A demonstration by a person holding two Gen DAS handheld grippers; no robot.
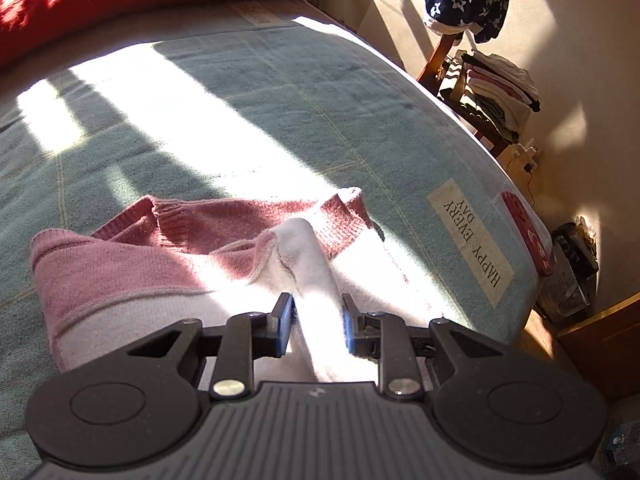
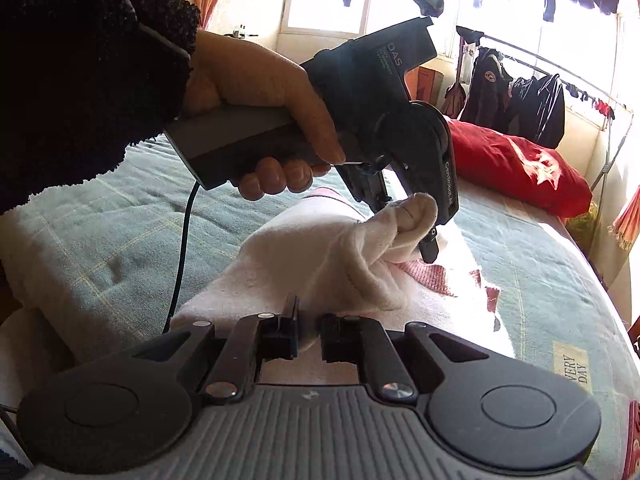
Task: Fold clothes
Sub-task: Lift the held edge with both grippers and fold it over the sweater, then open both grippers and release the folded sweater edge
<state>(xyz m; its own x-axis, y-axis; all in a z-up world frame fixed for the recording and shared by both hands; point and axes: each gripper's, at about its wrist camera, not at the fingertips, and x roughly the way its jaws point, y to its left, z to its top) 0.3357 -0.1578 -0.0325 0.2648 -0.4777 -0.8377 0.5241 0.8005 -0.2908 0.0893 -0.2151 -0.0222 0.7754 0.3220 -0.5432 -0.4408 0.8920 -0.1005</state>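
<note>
— Right, left gripper (image 1: 316, 320) low over the bed (image 1: 280, 92), jaws clamped on a raised ridge of the sweater (image 1: 168, 252), white lining side up. Blue pads (image 1: 285, 326) pressing the fold from both sides.

— Confirmed from the right wrist view: same left gripper (image 2: 424, 236) held in a hand (image 2: 260, 92), dark fuzzy sleeve (image 2: 80, 64) above it, white cloth bunched up at the fingertips. Fingers mostly buried in the fabric there, hard to make out.

— And the right gripper (image 2: 308, 328)? Closed on the near edge of the sweater (image 2: 320, 256), narrow strip of white fabric between the jaws. Actual contact hidden behind the finger blocks.

— Sweater itself lying on the teal blanket, pink knit outside showing at the ribbed hem (image 1: 344, 220), inside turned out pale. Washed out by the sun patch in the middle, so seams lost in glare.

— Beyond that, red pillow (image 2: 516, 164) at the head of the bed, cut off at the top in the left view. Label (image 1: 472, 240) reading HAPPY EVERY DAY near the blanket edge, only partly visible in the right view.

— Stack of folded clothes (image 1: 500, 96) on a chair by the wall, small and blurred. Hanging garments (image 2: 516, 100) against the window, mere silhouettes.
</note>
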